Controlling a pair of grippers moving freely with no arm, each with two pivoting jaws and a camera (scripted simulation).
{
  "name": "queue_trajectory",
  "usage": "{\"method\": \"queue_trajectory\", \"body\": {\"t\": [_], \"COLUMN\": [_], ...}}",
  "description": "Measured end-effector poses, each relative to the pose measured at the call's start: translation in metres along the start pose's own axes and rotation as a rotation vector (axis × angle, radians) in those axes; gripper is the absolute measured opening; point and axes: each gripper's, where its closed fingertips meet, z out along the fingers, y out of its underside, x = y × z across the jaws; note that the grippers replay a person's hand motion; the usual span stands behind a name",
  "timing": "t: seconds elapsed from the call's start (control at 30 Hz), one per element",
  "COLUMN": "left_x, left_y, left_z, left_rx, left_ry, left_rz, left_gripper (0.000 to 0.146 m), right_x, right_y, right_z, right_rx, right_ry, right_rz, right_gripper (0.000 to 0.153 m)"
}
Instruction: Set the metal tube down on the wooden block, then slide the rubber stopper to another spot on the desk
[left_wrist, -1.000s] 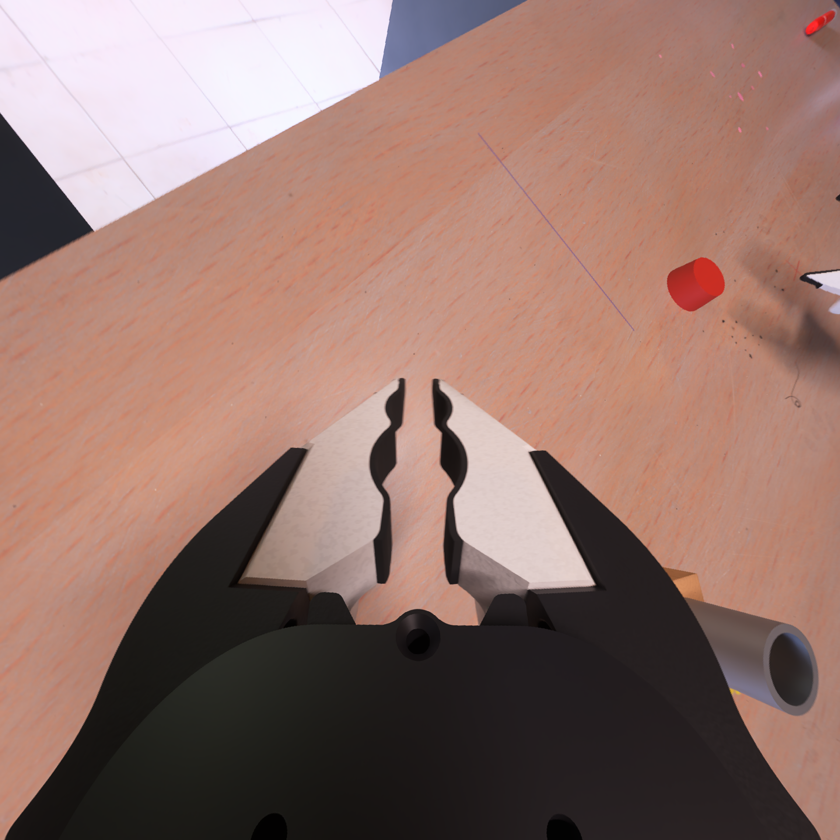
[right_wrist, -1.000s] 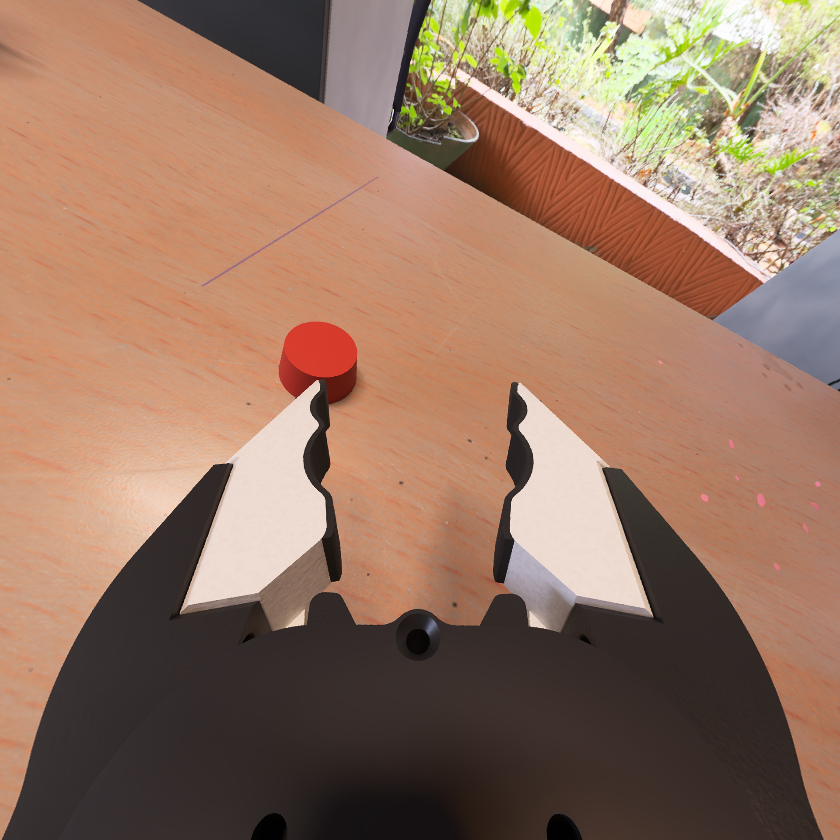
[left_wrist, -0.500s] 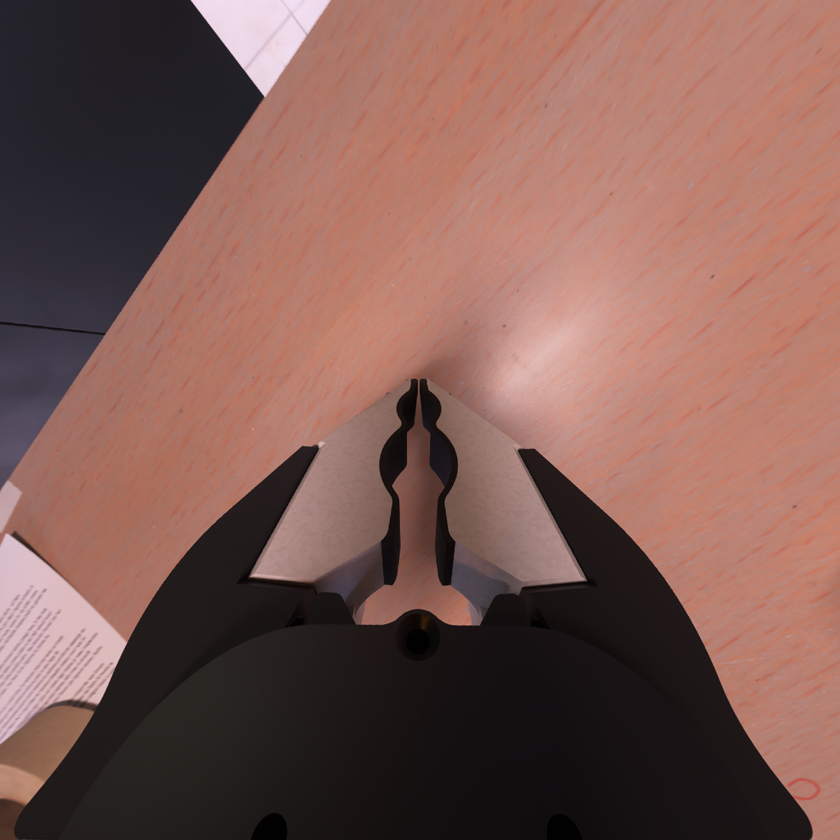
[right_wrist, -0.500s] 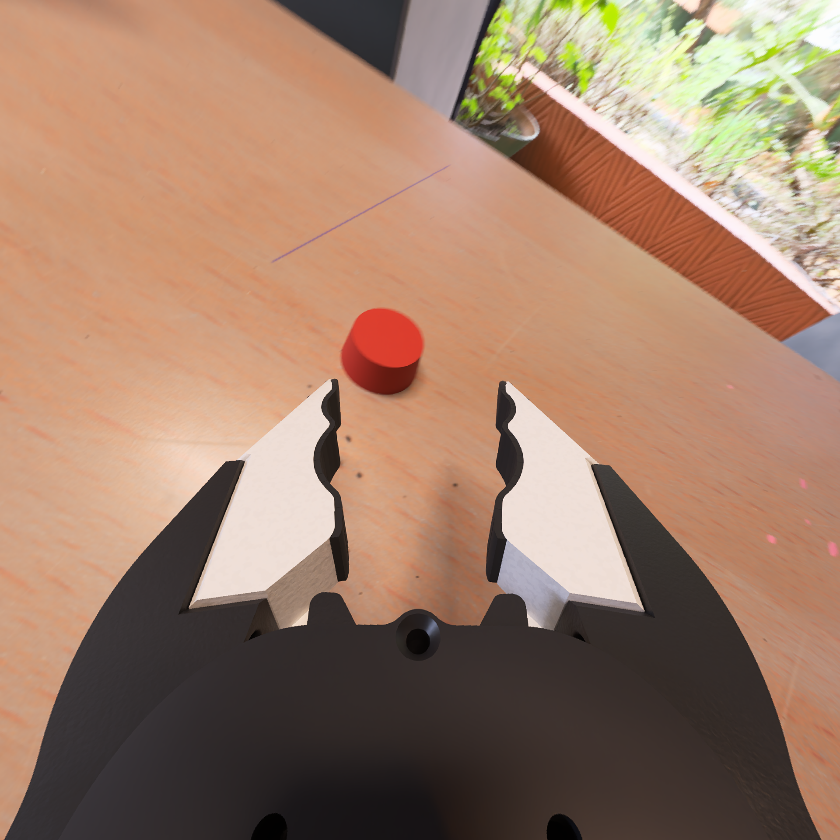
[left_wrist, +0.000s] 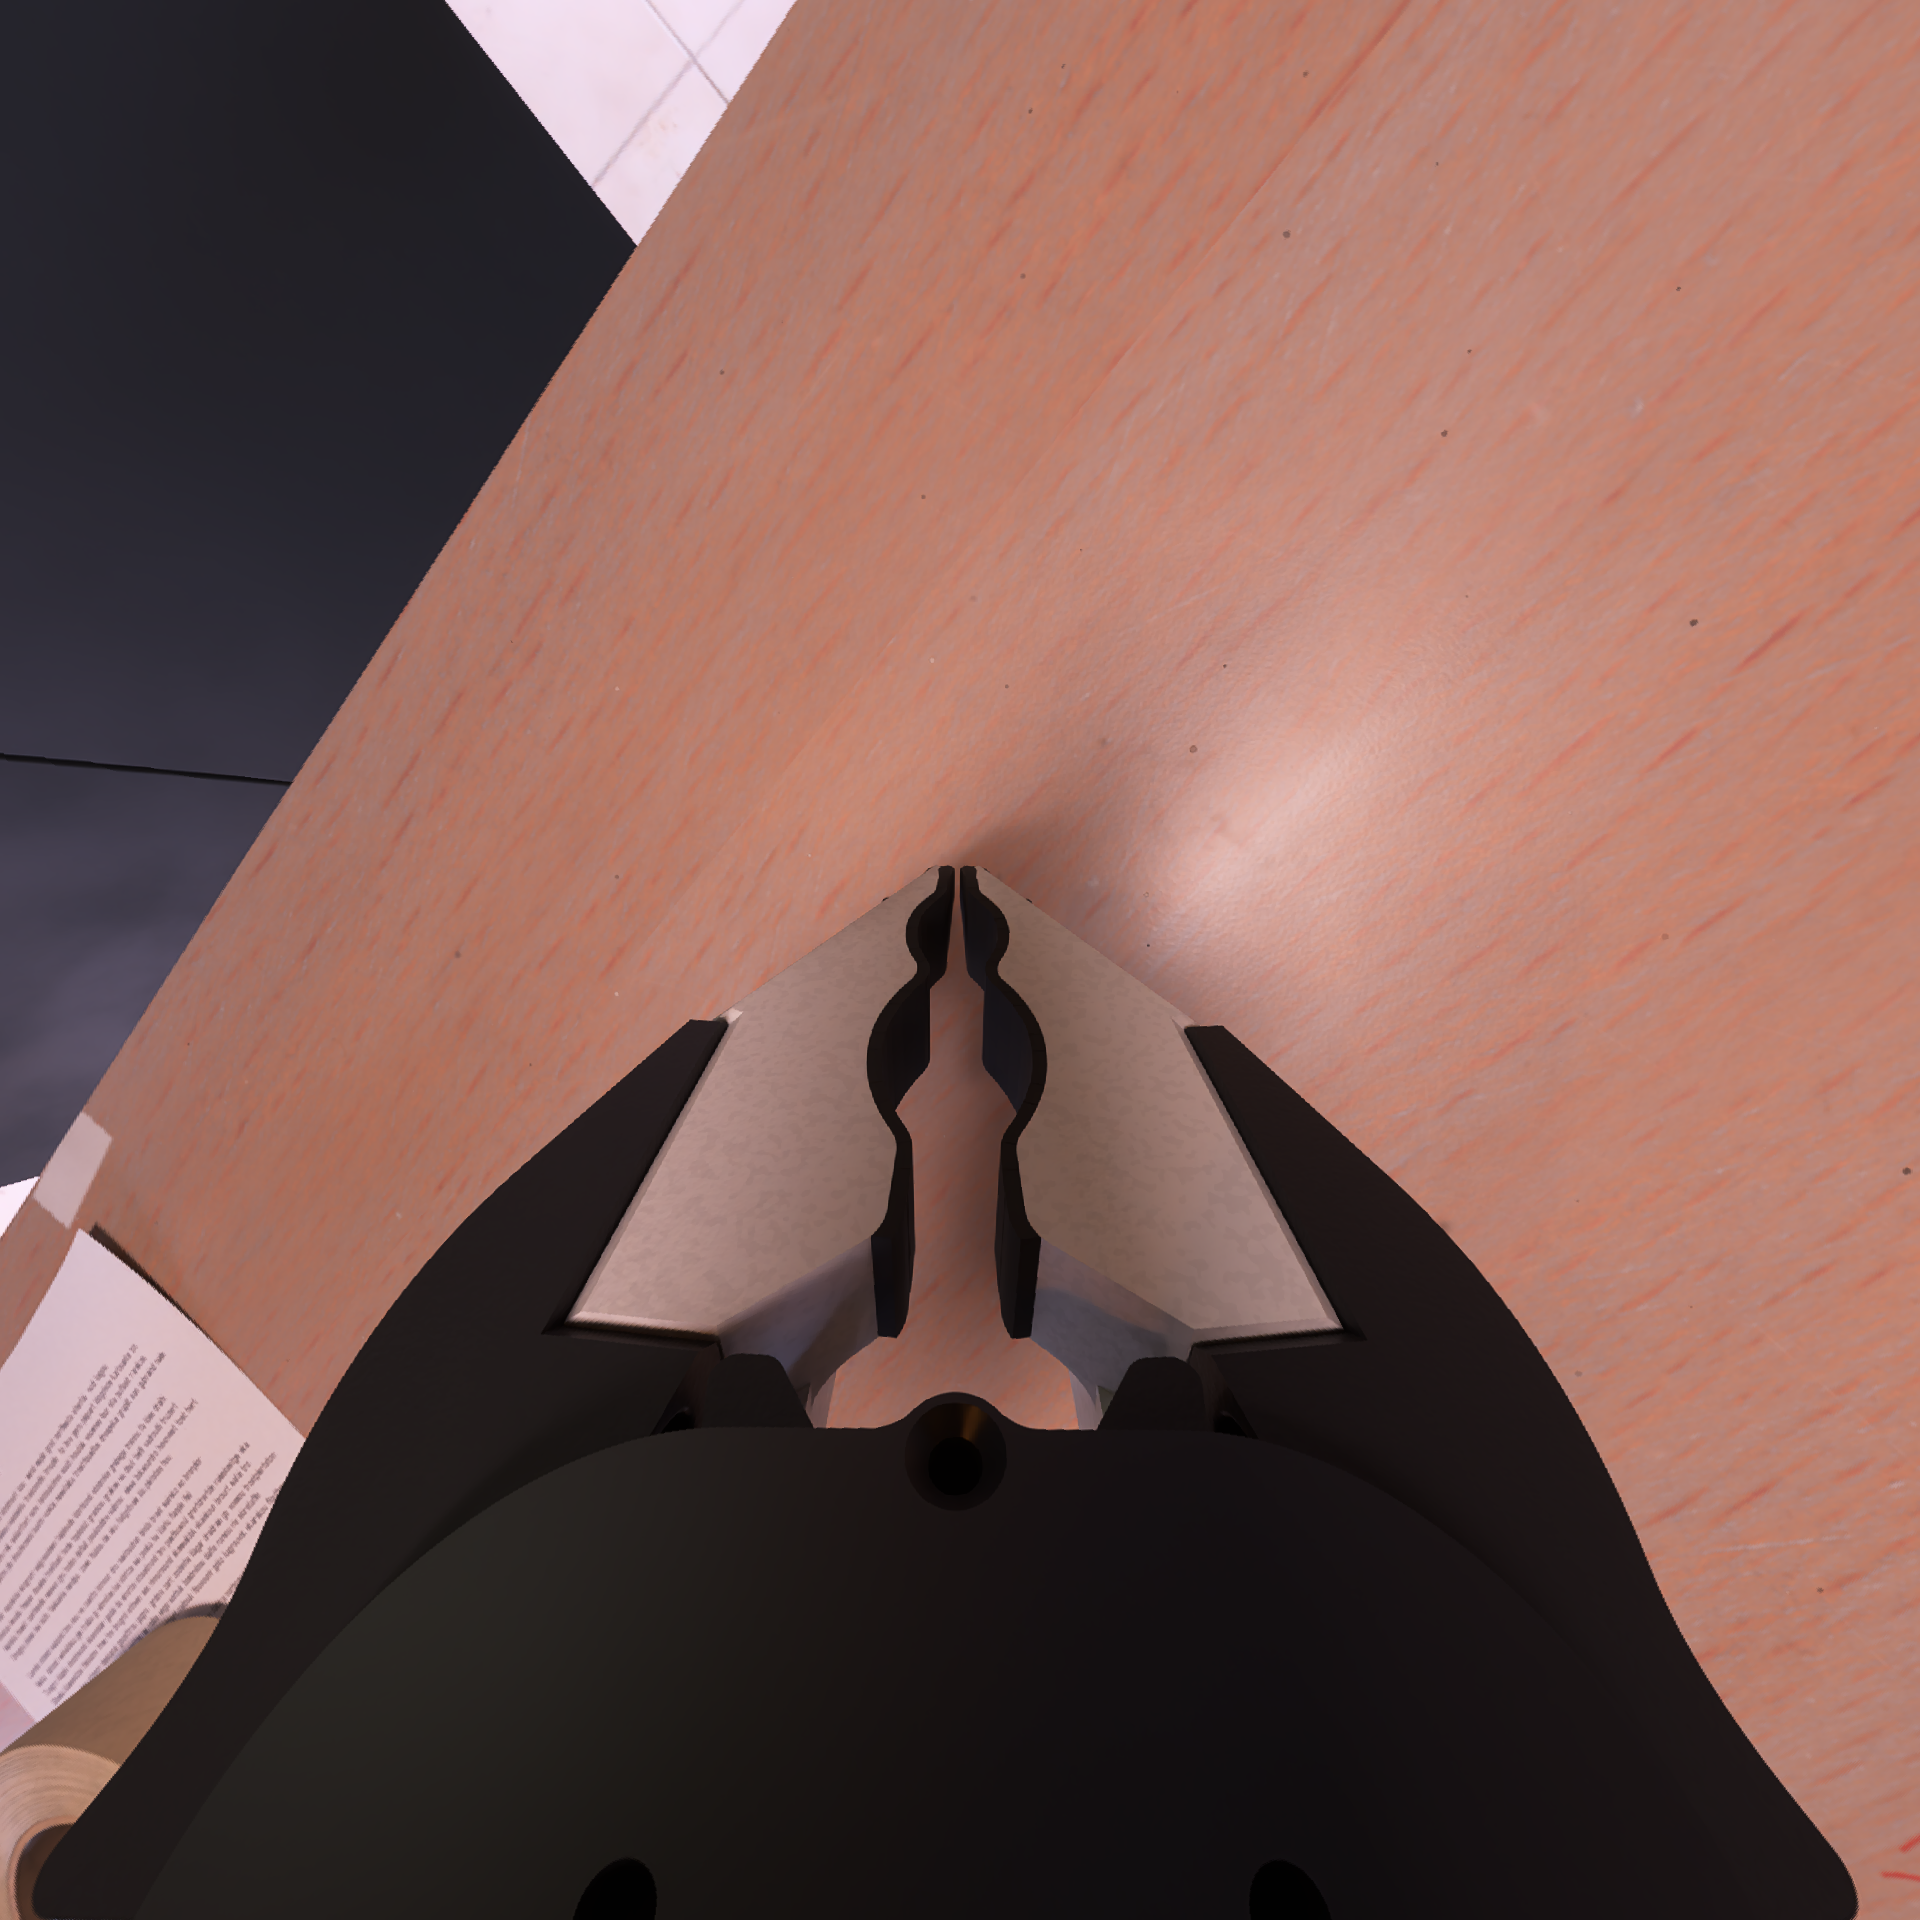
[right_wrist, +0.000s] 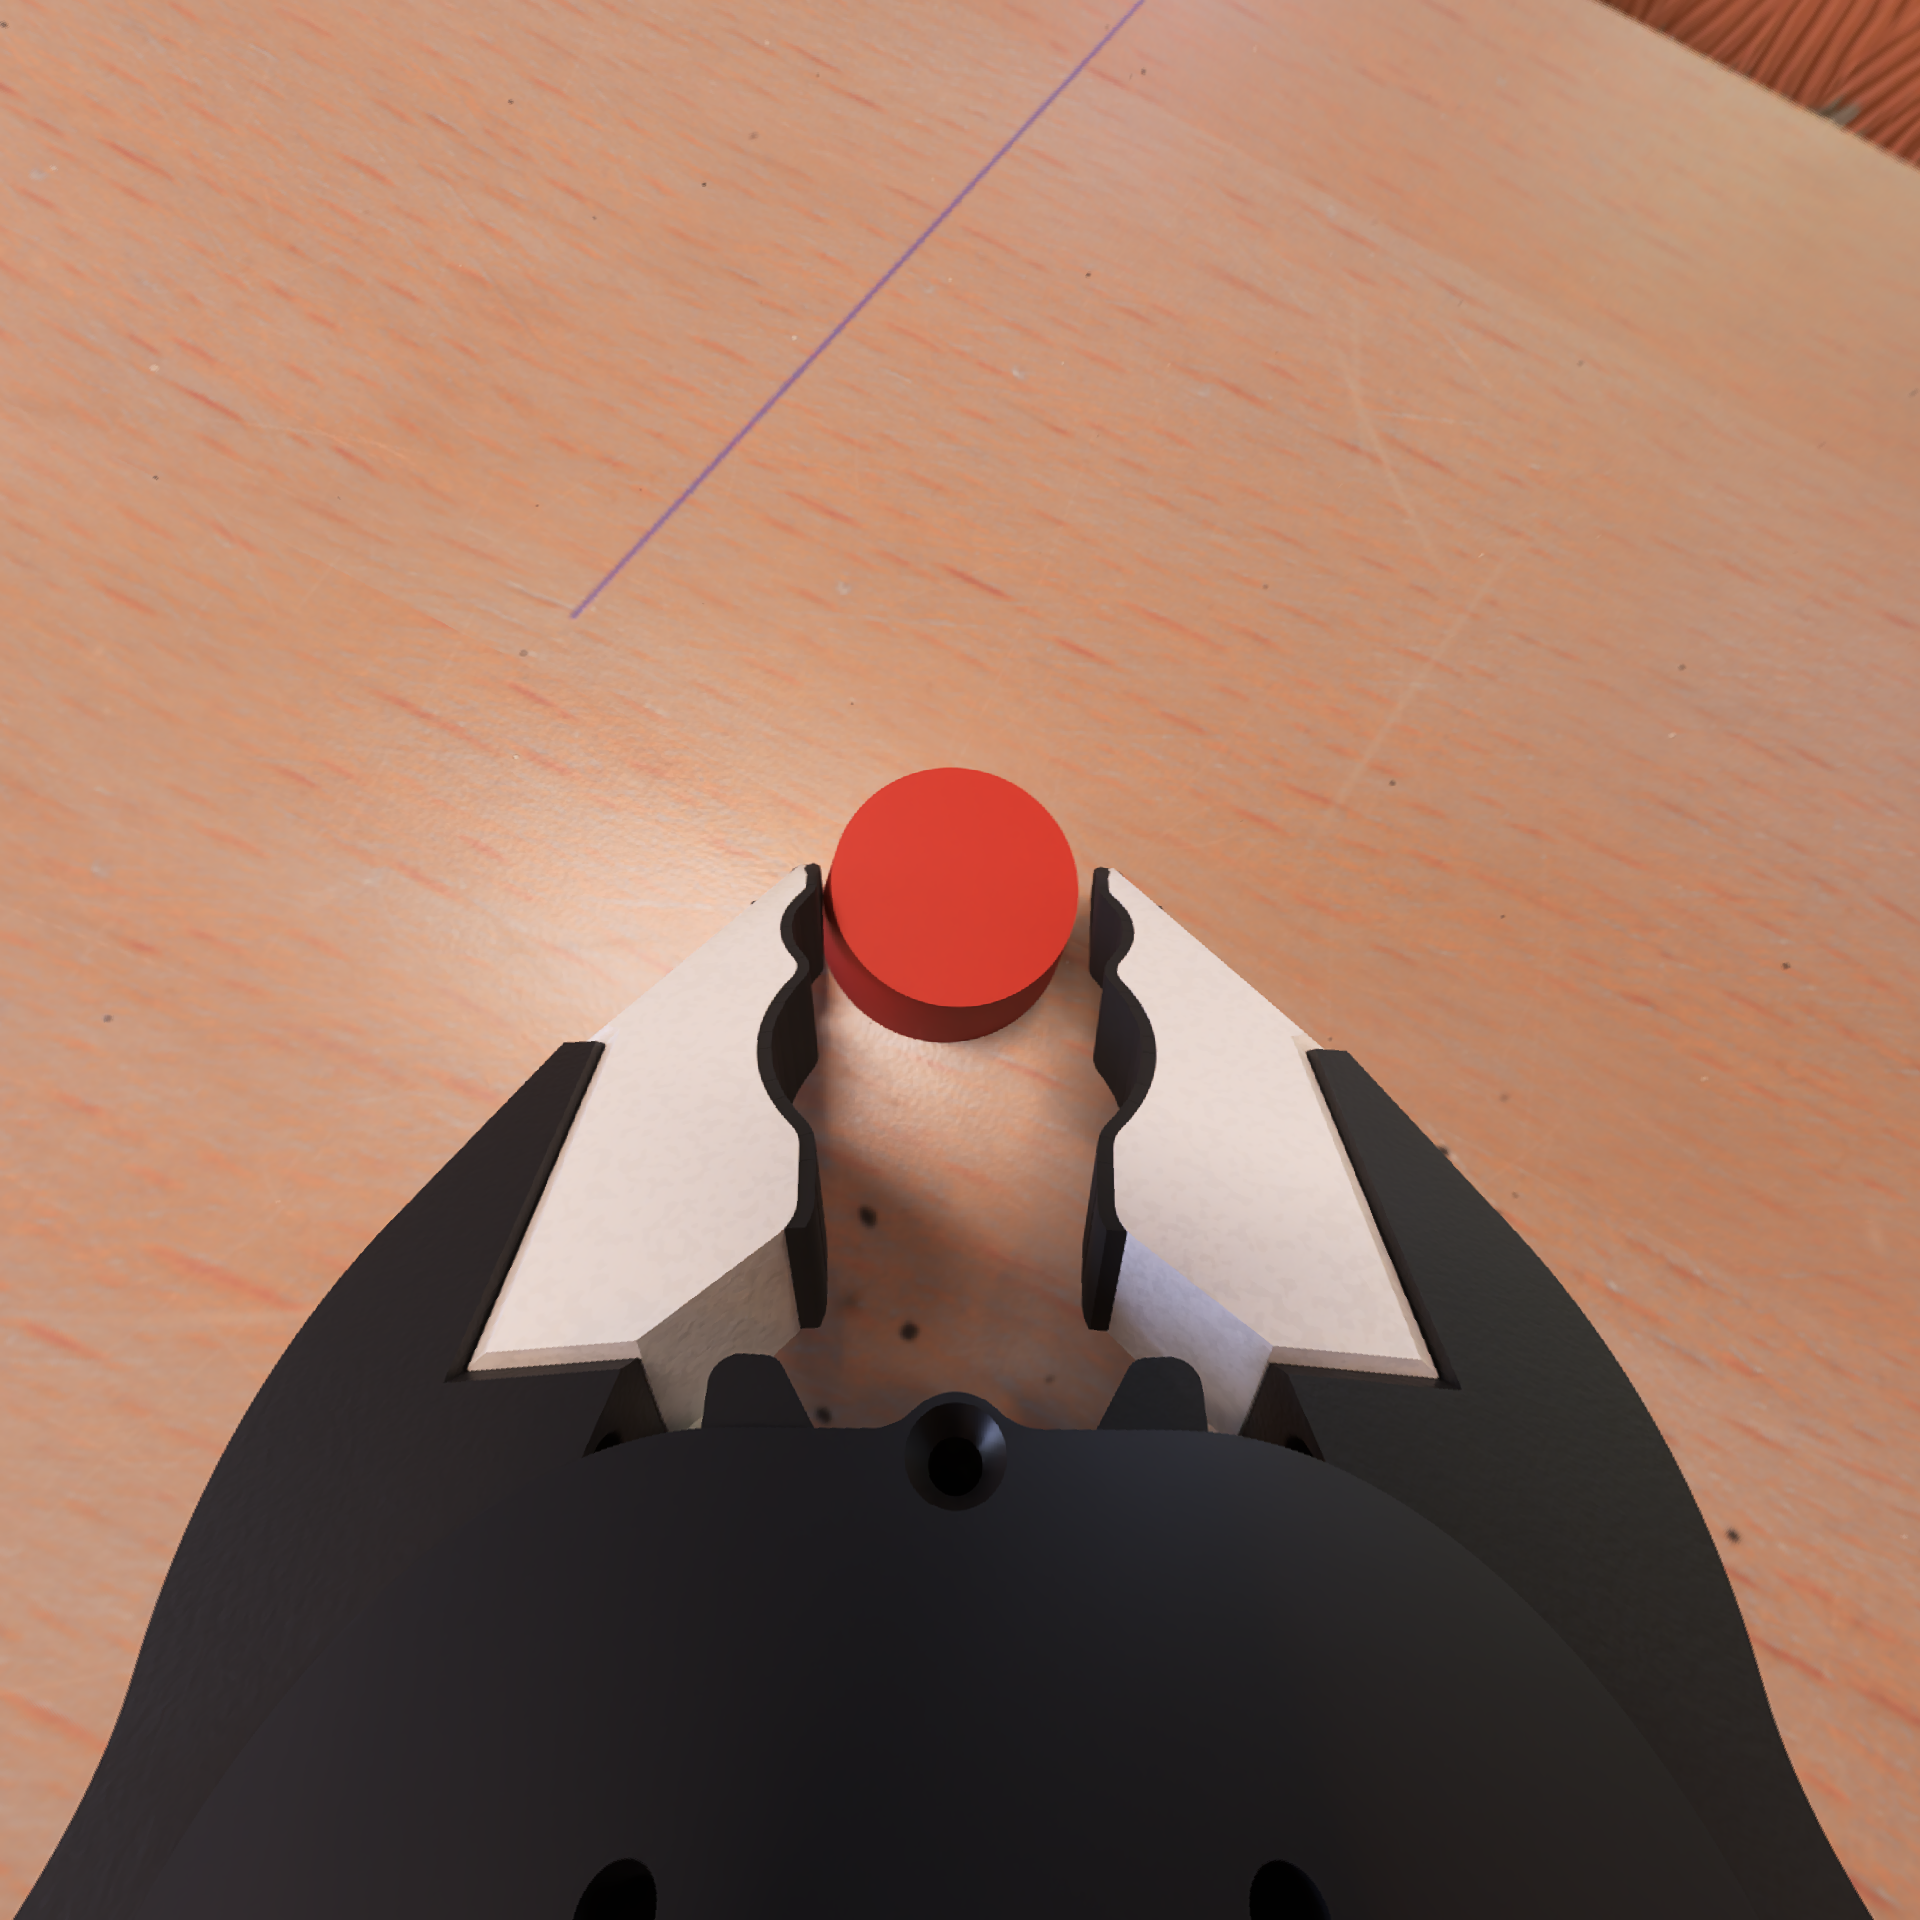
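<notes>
Red rubber is framed between the tips of the right gripper (right_wrist: 954, 883): the rubber stopper (right_wrist: 952, 900) stands upright on the wooden surface (right_wrist: 1455, 520), the jaws are held apart around it, the left tip seems to touch its side and a narrow gap is seen at the right tip. Beyond the stopper, a thin purple line (right_wrist: 852, 312) is drawn across the wood. In the left wrist view, the left gripper (left_wrist: 956, 883) is seen with its jaws brought together, nothing between them, over bare surface (left_wrist: 1351, 520). A printed sheet (left_wrist: 114, 1475) and a tan tape roll (left_wrist: 62, 1756) lie at the lower left edge; a dark floor is seen past the surface's edge.
</notes>
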Motion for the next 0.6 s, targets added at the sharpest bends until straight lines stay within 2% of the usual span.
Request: {"method": "queue_trajectory", "body": {"t": [0.13,0.17,0.37,0.6], "left_x": [-0.002,-0.004,-0.016,-0.042], "left_y": [-0.002,-0.001,0.007,0.012], "left_z": [0.005,0.007,0.013,0.013], "left_rx": [-0.023,-0.037,-0.121,-0.181], "left_ry": [0.007,0.001,-0.034,-0.093], "left_rz": [0.013,0.022,0.065,0.052], "left_gripper": [0.001,0.001,0.001,0.002], "right_x": [-0.007,-0.015,-0.067,-0.118], "right_y": [0.004,0.007,0.014,0.008], "right_z": [-0.002,-0.004,-0.018,-0.019], "right_rx": [-0.038,-0.045,-0.063,-0.068], "right_ry": [-0.028,-0.043,-0.125,-0.212], "right_rz": [0.016,0.014,-0.049,-0.141], "right_gripper": [0.053,0.048,0.048,0.048]}}
